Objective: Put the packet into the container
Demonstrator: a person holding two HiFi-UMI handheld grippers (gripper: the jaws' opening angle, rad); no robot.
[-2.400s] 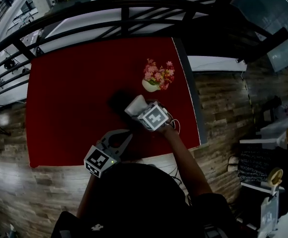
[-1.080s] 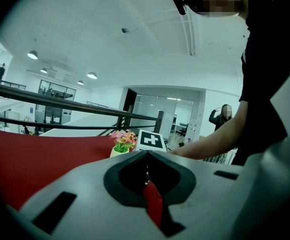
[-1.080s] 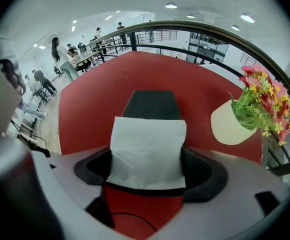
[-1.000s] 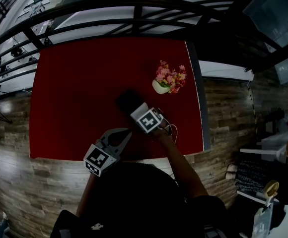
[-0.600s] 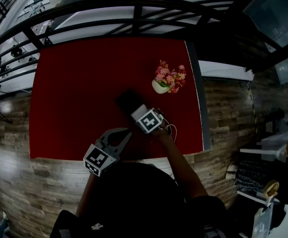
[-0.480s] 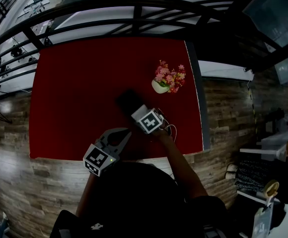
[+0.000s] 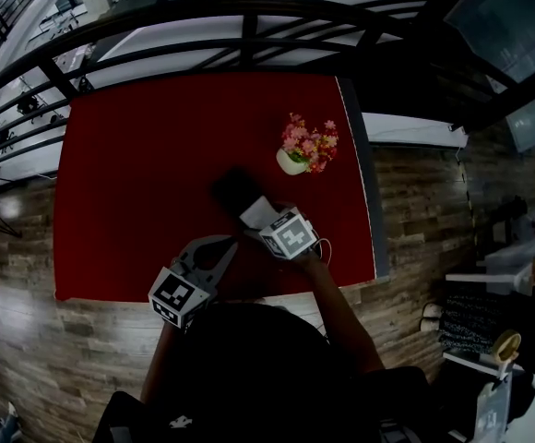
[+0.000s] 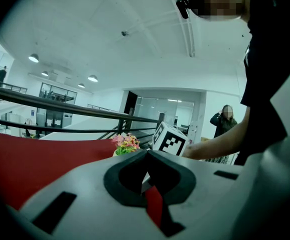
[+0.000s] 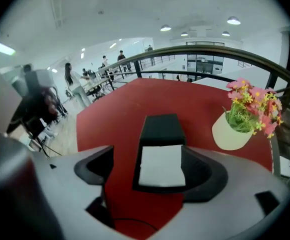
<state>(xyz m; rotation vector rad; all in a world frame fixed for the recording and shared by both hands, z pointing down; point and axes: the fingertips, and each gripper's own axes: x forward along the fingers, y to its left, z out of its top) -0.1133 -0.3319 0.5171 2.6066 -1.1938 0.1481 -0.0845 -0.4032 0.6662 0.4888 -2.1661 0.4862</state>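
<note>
Resting flat at the near end of the container (image 9: 160, 128), the packet (image 9: 160, 166) appears to lie within its dark rim, so the drop looks made or all but made. The right gripper (image 9: 156, 158) sits just behind the container with its fingers spread wide to either side of the packet. Red cloth shows between the left finger and the container wall, and nothing is gripped, which I judge is a release stance that leaves room to back off without dragging the packet out. The left gripper (image 8: 146, 153) waits well short of the container, fingers closed tip to tip on nothing, probably parked out of the way. The packet is a thin, matte white square with soft edges. The container is a black, boxy, smooth-walled tray. The desk (image 7: 138, 173) wears a plain red cloth. A pale rounded pot (image 7: 291, 162) of pink flowers stands beyond the container, to its right.
</note>
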